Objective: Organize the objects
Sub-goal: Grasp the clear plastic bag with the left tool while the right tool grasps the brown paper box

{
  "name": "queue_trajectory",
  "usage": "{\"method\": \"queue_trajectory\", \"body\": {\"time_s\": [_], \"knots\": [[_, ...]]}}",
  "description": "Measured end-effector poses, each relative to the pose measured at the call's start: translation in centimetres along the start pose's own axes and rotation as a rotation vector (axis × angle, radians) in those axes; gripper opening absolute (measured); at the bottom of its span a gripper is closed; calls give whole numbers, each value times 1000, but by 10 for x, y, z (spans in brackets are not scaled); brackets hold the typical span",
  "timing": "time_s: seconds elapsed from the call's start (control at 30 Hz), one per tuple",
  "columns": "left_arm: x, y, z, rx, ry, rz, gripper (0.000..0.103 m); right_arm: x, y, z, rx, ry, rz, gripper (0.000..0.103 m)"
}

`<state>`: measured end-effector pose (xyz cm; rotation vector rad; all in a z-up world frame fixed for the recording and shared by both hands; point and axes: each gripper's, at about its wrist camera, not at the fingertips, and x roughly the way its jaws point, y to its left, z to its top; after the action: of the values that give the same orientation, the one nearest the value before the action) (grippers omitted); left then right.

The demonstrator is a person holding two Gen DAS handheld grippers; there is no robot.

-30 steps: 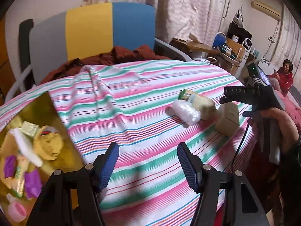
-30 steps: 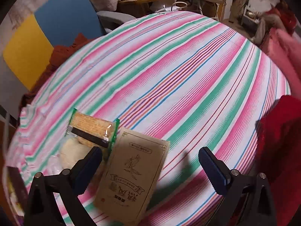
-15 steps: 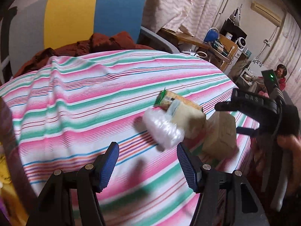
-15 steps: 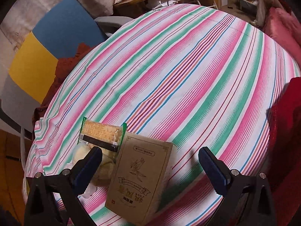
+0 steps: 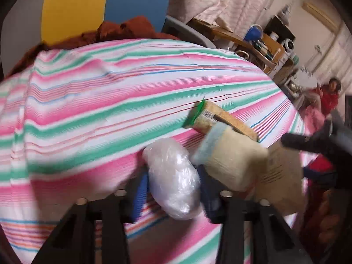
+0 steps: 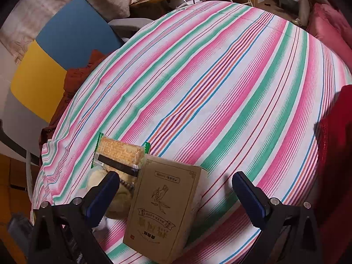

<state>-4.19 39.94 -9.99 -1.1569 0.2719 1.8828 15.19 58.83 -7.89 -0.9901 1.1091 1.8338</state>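
Observation:
On the striped tablecloth [image 5: 92, 114] lies a small pile. A white plastic-wrapped bundle [image 5: 173, 178] sits between the blue fingers of my left gripper [image 5: 175, 195], which press on both its sides; the view is blurred. Behind it are a cream packet with a pale blue end [image 5: 233, 165] and a green-edged cracker packet [image 5: 220, 121]. A brown kraft box [image 6: 162, 209] stands upright between the wide-apart fingers of my right gripper [image 6: 177, 195], touching neither. The cracker packet [image 6: 118, 154] and cream packet [image 6: 116, 200] lie to the box's left.
A chair with a yellow and blue back [image 5: 92, 6] holding a rust-brown garment [image 5: 123, 28] stands behind the table. A cluttered wooden desk [image 5: 259, 44] is at the back right, and a person in red [image 5: 330, 96] sits beyond. Red fabric [image 6: 334, 154] is at the table's right edge.
My left gripper swung right, away from the gold tray, and came up to the pile; its fingers narrowed around the white bundle. The right gripper edged slightly closer to the box.

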Motion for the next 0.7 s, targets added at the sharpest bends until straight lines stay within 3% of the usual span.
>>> {"method": "queue_trajectory", "body": {"time_s": [0.27, 0.67, 0.7], "knots": [[0, -14, -11, 124, -23, 77, 37, 10, 12, -4, -67, 48, -29, 103], [-27, 5, -38, 92, -44, 115, 36, 16, 16, -11, -124, 86, -50, 102], [-30, 7, -42, 83, -47, 116, 36, 15, 16, -11, -128, 83, -49, 98]]}}
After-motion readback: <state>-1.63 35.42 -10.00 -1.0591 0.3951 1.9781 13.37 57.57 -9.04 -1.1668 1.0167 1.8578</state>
